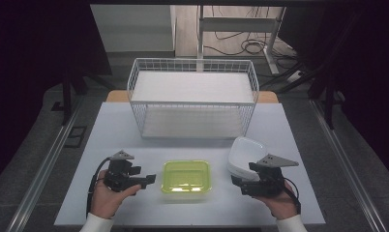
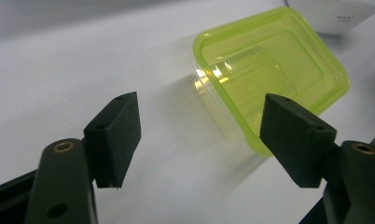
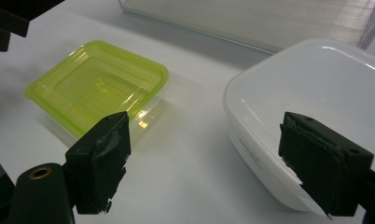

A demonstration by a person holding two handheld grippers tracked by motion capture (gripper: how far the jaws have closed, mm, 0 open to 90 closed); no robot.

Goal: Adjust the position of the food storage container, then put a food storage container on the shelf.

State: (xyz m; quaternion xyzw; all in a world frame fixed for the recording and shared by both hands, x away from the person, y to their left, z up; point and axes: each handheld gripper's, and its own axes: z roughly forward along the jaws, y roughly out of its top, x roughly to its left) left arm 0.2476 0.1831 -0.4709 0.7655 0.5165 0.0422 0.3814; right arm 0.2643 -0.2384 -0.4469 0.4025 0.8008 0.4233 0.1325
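1. The lime-green container [image 1: 187,177], capped with its lid, sits low in the middle of the high view on the pale desk [image 1: 134,125].
2. The left tongs [image 1: 147,181], at lower left, are released; nothing is between them, and the container lies just past their tips.
3. The right tongs [image 1: 237,180], at lower right, are also spread wide, holding nothing.
4. A white tub [image 1: 244,153] stands just beside the right tongs.
5. A white wire basket [image 1: 192,96] fills the upper centre.
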